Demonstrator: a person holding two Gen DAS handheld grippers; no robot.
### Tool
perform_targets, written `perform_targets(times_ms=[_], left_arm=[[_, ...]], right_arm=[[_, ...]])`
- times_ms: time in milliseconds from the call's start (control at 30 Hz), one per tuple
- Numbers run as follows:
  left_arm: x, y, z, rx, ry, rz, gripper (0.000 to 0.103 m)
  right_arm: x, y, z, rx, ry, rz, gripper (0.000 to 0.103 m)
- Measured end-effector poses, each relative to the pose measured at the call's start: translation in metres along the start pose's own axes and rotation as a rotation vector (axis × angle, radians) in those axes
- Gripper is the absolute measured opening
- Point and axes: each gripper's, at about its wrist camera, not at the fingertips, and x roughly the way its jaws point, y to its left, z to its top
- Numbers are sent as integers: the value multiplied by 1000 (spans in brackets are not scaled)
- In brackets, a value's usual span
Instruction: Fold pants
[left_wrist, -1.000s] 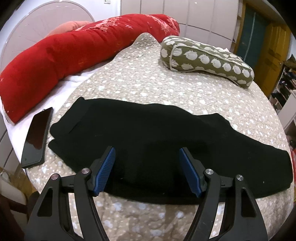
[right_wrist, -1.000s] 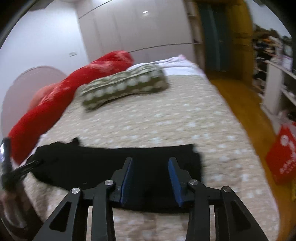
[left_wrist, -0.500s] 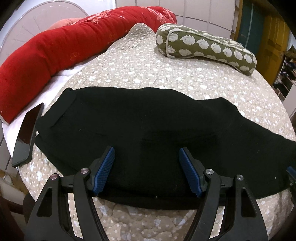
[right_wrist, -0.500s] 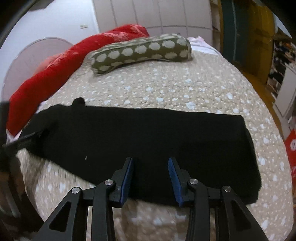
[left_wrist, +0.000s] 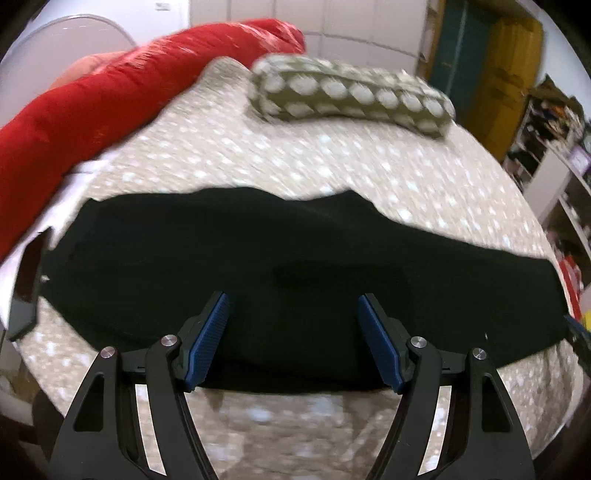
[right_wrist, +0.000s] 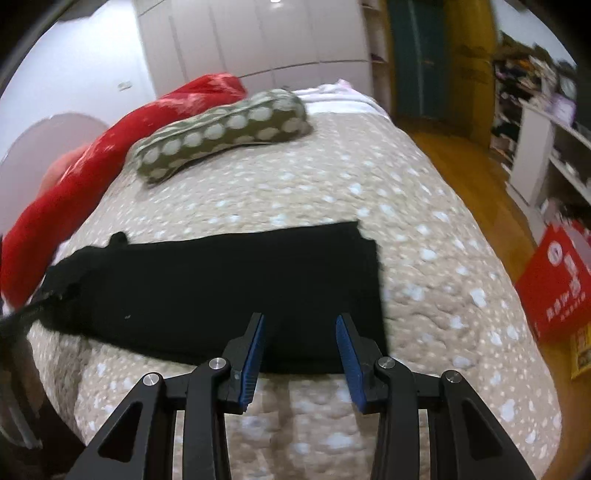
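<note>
Black pants (left_wrist: 295, 258) lie flat on the bed (left_wrist: 332, 166), long axis running left-right across both views, one squared end at right (right_wrist: 365, 266). Left tool (left_wrist: 291, 332) angled down over near edge, jaws wide, nothing gripped. Right tool (right_wrist: 300, 347) likewise, jaws parted, apparently clear of cloth.

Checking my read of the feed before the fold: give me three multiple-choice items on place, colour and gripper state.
1. The phone lies where?
A. beside the pants' end, near the red bolster
B. on the spotted pillow
C. on the floor

2. The pants are:
A. red
B. black
C. olive

3. The right gripper is:
A. shut on the pants
B. open over the pants' near edge
C. shut on the pillow

Answers: 1 A, phone sits off the waist end below the red bolster. 2 B, cloth is black. 3 B, pads apart, nothing pinched.
</note>
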Motion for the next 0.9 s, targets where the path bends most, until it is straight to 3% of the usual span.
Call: perform_targets(times_ms=[67, 133, 267, 300, 467, 567, 733, 900], left_arm=[[6, -10, -5, 29, 9, 22, 72], [4, -20, -6, 75, -7, 42, 72], [-6, -39, 3, 112, -22, -54, 72], [-7, -50, 6, 138, -27, -80, 72], [4, -104, 29, 228, 64, -301, 72], [13, -148, 39, 320, 84, -331, 72], [36, -210, 58, 409, 154, -450, 72], [56, -260, 63, 474, 203, -471, 72]], right_arm=[[8, -10, -4, 14, 39, -6, 38], [2, -15, -8, 29, 24, 14, 38], [-14, -27, -6, 53, -3, -4, 38], [-16, -31, -5, 66, -10, -2, 43], [-11, -51, -8, 154, 3, 44, 46], [-5, -53, -13, 169, 7, 96, 46], [0, -56, -19, 180, -14, 142, 48], [1, -64, -22, 210, -25, 193, 49]])
